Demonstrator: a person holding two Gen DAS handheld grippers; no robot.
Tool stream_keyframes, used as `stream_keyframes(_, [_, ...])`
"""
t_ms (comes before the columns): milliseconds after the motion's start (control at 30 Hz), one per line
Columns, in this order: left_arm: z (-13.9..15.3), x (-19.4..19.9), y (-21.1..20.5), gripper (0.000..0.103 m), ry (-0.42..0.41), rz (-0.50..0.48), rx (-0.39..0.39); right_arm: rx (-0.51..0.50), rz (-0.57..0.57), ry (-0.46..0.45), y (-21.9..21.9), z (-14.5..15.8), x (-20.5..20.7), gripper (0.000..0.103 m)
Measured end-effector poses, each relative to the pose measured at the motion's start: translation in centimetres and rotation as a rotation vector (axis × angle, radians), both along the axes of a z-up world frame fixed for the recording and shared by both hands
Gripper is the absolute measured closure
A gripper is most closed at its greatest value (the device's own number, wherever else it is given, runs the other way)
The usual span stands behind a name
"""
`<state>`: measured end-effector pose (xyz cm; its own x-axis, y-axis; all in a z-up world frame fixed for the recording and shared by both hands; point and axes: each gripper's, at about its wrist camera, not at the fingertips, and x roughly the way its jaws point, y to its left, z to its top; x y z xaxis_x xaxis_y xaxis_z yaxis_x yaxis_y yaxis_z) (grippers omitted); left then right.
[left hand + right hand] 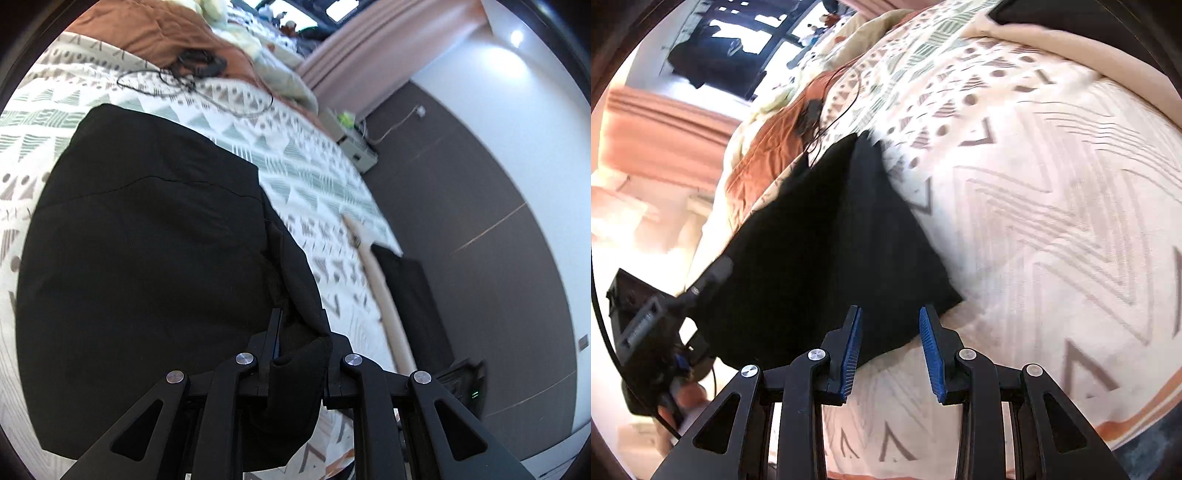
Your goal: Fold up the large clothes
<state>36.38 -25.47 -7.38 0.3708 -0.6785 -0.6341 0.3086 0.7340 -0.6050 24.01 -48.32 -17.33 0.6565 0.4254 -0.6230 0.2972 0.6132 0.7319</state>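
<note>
Left tool [299, 354] pinches the black garment's [147, 240] hem at six o'clock — right tool [891, 350] spread, empty, over the bed [1052, 221].

Garment [147, 240] hides left gripper's [299, 354] right pad & bedspread [314, 166] ahead; cut off below gripper; far room blurred.

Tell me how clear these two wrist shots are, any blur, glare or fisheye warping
Left wrist view: strong fisheye bending, a ceiling light flares on the wall, the black garment shows little detail. Right wrist view: the patterned bedspread is streaked with motion blur, the window side is blown out, and the right gripper stays sharp.
</note>
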Motion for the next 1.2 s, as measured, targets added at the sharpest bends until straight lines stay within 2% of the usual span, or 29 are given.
stream_keyframes(67, [-0.6, -0.1, -0.6, 0.082, 0.032, 0.012, 0.028, 0.014, -0.012, -0.003, -0.3, -0.2, 0.2, 0.055])
stream_keyframes(100, [-0.9, 0.0, -0.7, 0.078, 0.057, 0.01, 0.022, 0.021, -0.019, -0.008, -1.9, 0.0, -1.3, 0.051])
stream_keyframes(167, [-1.3, 0.0, -1.0, 0.056, 0.116, -0.01, -0.016, 0.025, -0.033, -0.028, -2.1, 0.8, -2.0, 0.04])
stream_keyframes(233, [-1.2, 0.2, -0.3, 0.046, 0.155, -0.02, -0.083, 0.03, -0.038, -0.048, -0.7, 1.9, -1.1, 0.038])
stream_keyframes(367, [0.1, -0.1, 1.7, 0.036, 0.101, 0.016, -0.069, 0.031, -0.024, -0.081, 0.2, 2.7, 0.0, 0.037])
stream_keyframes(600, [0.3, -0.5, 7.8, 0.034, 0.076, 0.145, -0.035, -0.009, 0.058, -0.112, 3.2, 4.5, 0.9, 0.037])
stream_keyframes(800, [-0.7, -1.5, 14.1, 0.034, 0.082, 0.274, 0.013, -0.059, 0.066, -0.091, 5.2, 4.4, 1.4, 0.037])
stream_keyframes(967, [-2.2, -2.9, 17.4, 0.034, 0.123, 0.342, 0.075, -0.095, 0.081, -0.077, 6.6, 3.7, 2.7, 0.038])
stream_keyframes(1000, [-2.5, -2.8, 17.8, 0.034, 0.133, 0.344, 0.079, -0.104, 0.086, -0.076, 6.9, 3.6, 2.9, 0.038])
stream_keyframes(1033, [-2.8, -2.9, 18.3, 0.034, 0.142, 0.343, 0.082, -0.114, 0.089, -0.074, 7.1, 3.5, 3.0, 0.045])
stream_keyframes(1067, [-3.2, -3.1, 18.6, 0.034, 0.151, 0.345, 0.088, -0.128, 0.094, -0.072, 7.4, 3.3, 3.3, 0.06])
stream_keyframes(1133, [-4.0, -3.4, 19.2, 0.034, 0.168, 0.354, 0.109, -0.13, 0.104, -0.075, 7.6, 3.0, 3.5, 0.077])
stream_keyframes(1200, [-5.0, -3.7, 19.6, 0.034, 0.194, 0.357, 0.13, -0.128, 0.101, -0.109, 7.2, 3.1, 3.6, 0.085])
